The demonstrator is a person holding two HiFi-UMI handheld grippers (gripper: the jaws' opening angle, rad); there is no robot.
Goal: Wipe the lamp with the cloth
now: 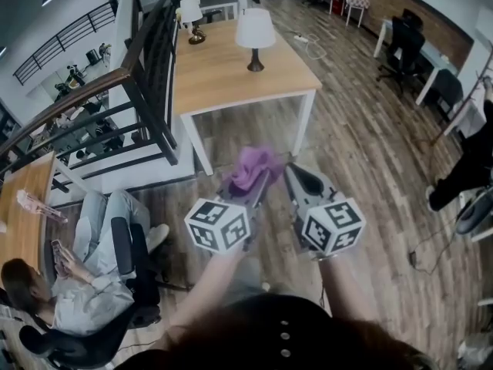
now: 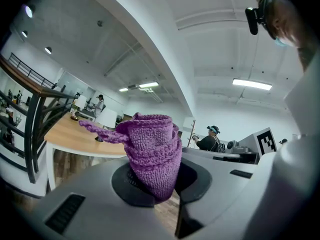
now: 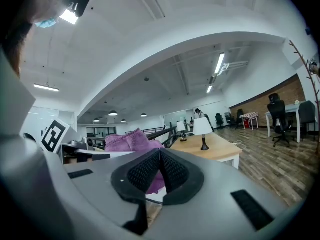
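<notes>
My left claw grasps the purple cloth; my right claw is clenched, empty, well short of the table lamp.

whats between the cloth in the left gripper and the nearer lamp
In the head view, only bare wood floor and the front of the tabletop separate the purple cloth in the left gripper from the nearer lamp; nothing stands there.

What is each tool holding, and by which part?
Left tool pinches the purple cloth by its bunched lower end; right tool is shut, holding nothing.
</notes>
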